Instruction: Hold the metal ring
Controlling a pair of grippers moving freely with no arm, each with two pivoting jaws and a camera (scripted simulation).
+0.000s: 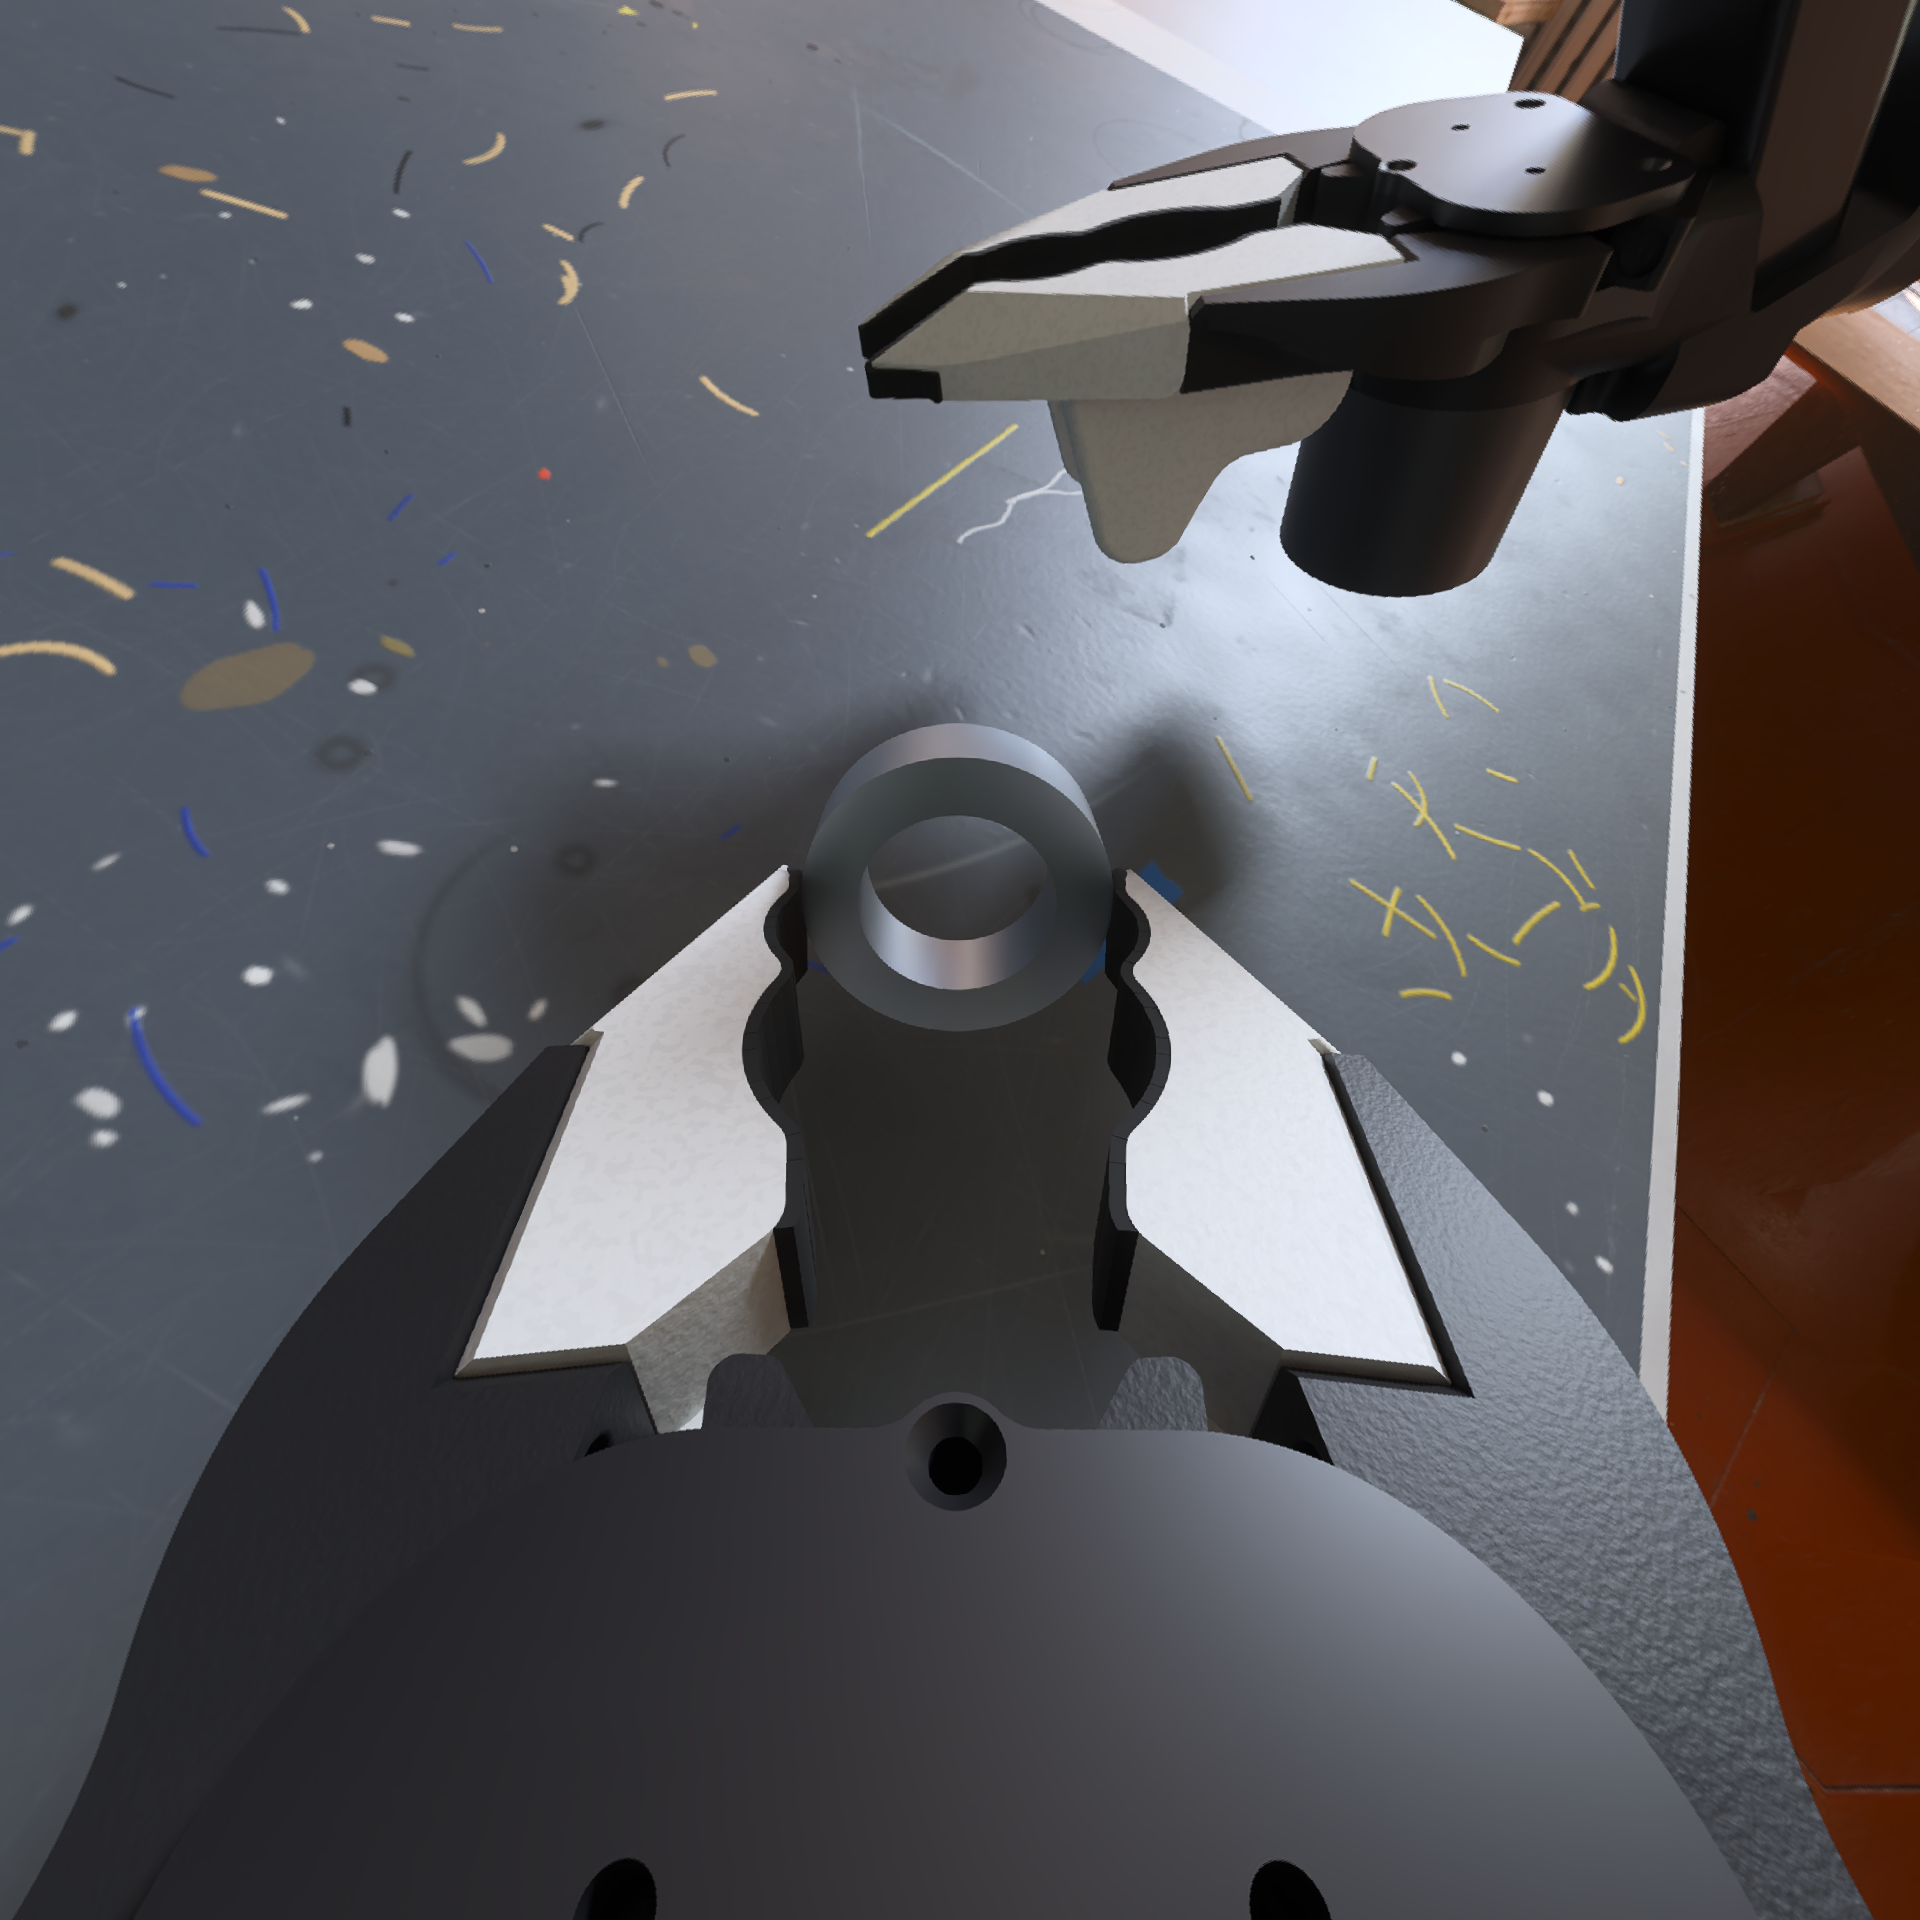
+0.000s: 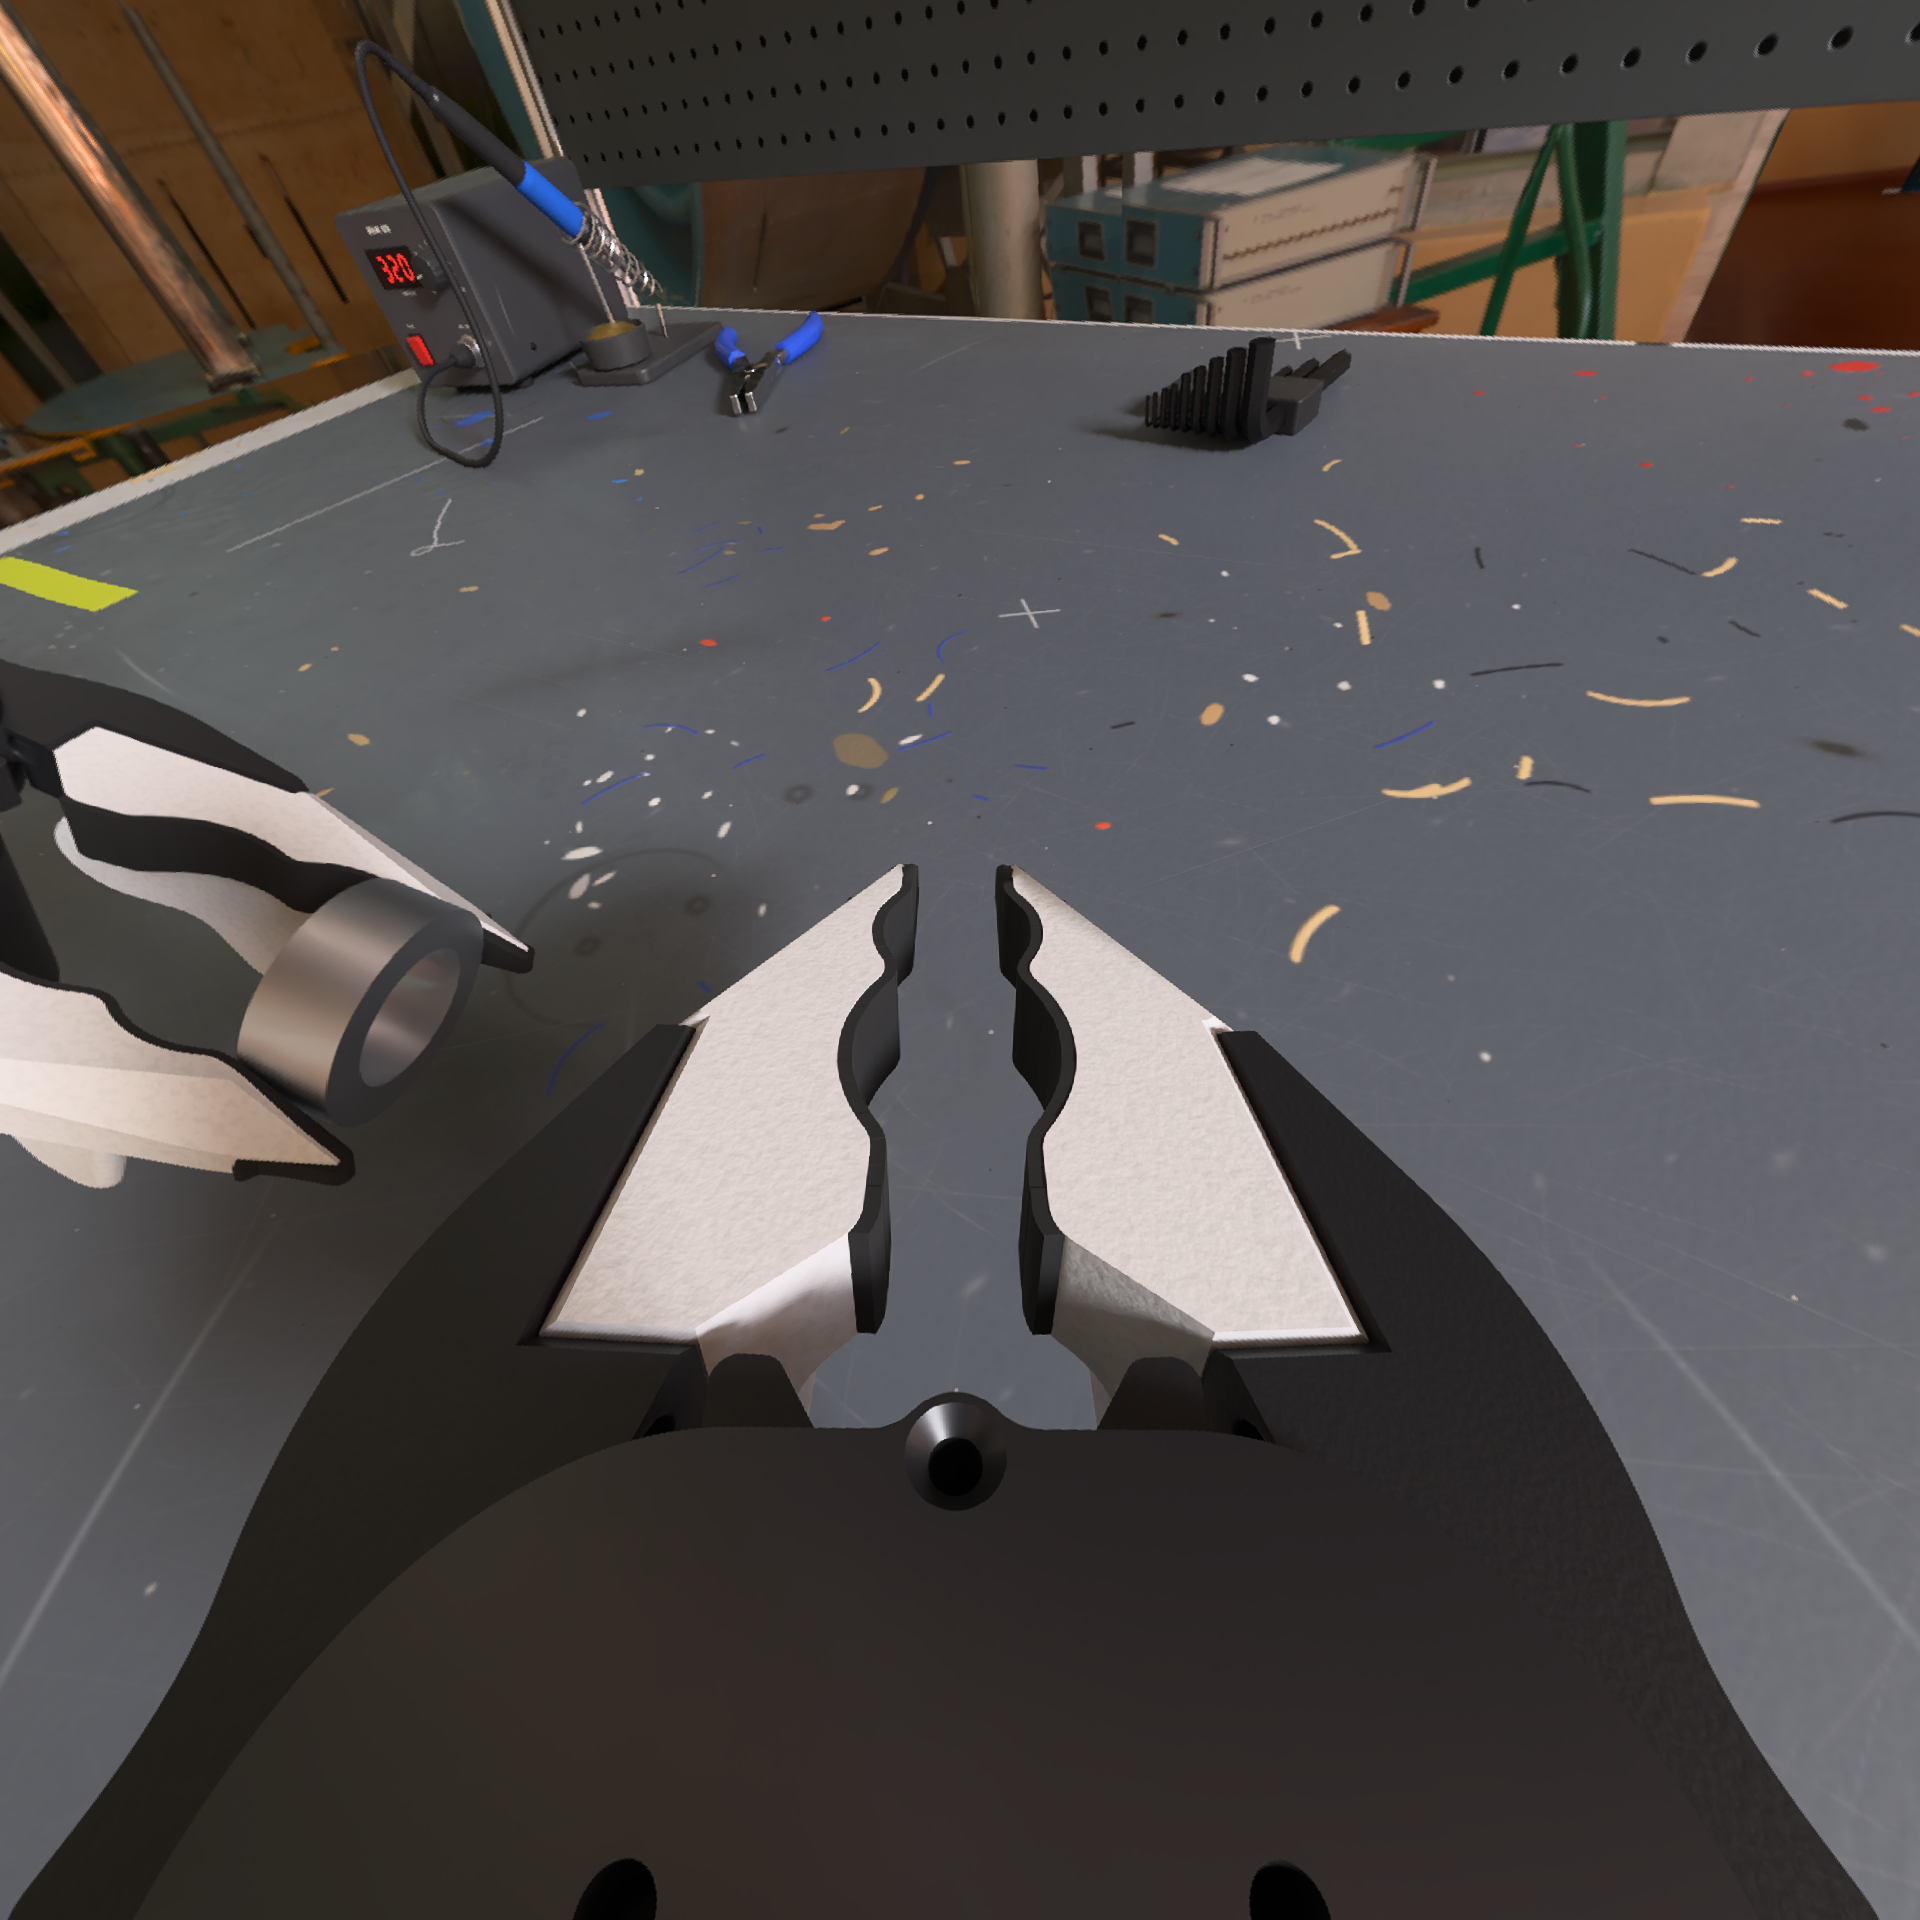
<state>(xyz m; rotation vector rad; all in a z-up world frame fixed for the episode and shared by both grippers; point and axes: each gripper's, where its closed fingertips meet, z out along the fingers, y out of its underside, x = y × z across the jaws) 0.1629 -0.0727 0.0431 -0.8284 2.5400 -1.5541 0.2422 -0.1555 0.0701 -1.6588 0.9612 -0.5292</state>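
Note:
The metal ring (image 1: 956, 997) is a thick grey ring, held above the grey worktable (image 1: 520, 416) with its hole facing the left wrist camera. My left gripper (image 1: 956, 883) is shut on it, its fingertips pressing on the ring's two sides. The ring (image 2: 343, 987) and left gripper (image 2: 431, 1060) also show at the left edge of the right wrist view. My right gripper (image 2: 956, 873) is empty, its jaws a narrow gap apart, hovering over the table. In the left wrist view it (image 1: 883, 364) floats beyond and to the right of the ring, apart from it.
A soldering station (image 2: 468, 281), blue-handled pliers (image 2: 764, 364) and a black hex key set (image 2: 1247, 395) stand along the table's far edge under a pegboard (image 2: 1143, 73). The table's edge (image 1: 1678, 935) runs close on the left gripper's right. Wire scraps litter the surface.

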